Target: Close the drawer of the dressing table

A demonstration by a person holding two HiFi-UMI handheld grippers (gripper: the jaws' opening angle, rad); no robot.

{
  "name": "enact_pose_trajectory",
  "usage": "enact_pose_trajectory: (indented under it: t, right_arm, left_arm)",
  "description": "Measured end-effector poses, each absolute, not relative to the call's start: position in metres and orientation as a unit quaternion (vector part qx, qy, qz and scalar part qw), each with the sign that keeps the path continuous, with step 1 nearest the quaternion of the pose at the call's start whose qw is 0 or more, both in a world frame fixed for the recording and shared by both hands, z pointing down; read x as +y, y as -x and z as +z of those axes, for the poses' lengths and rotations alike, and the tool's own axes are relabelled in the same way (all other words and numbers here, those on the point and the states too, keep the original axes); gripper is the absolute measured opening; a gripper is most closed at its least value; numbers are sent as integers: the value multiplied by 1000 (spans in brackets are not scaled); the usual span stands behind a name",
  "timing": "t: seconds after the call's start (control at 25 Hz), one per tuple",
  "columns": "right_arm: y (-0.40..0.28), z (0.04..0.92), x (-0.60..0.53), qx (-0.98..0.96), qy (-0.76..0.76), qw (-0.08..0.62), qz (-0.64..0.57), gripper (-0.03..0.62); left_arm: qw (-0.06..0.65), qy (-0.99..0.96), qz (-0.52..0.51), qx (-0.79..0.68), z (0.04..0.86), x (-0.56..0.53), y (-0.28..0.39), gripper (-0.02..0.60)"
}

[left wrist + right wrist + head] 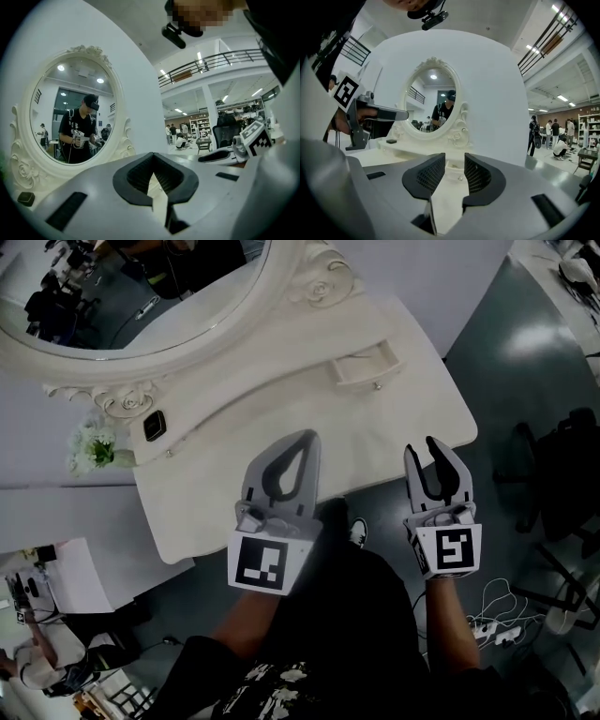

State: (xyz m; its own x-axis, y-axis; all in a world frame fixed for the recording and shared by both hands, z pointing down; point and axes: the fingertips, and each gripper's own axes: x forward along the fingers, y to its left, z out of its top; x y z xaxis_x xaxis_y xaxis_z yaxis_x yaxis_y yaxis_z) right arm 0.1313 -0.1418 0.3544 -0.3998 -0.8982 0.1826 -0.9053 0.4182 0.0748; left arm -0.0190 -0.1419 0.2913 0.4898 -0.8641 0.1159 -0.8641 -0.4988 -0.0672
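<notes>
The white dressing table (281, 399) lies below me with its oval mirror (141, 296) at the back. A small drawer (367, 366) with a round knob stands pulled out from the shelf under the mirror. My left gripper (307, 437) hovers over the table's front edge with its jaws shut and nothing in them. To its right, my right gripper (422, 446) is off the table's front right corner and open, holding nothing. In the right gripper view, the drawer (454, 172) shows ahead through the gap of the right gripper (454, 161), well apart from it.
A small black object (155, 425) lies on the shelf, with white flowers (94, 448) at the table's left end. A dark office chair (553, 474) and cables (497, 615) are on the floor to the right. My own legs and shoe (357, 531) are under the grippers.
</notes>
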Motion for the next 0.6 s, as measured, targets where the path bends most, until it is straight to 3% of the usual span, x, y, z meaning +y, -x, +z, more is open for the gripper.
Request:
enact_pose_trajectory:
  t: [0.6]
  right_arm:
    - [-107,420,-202,-842,-516,150,48,140]
  left_arm:
    - [68,-867,77,-488,351,-185,30,2]
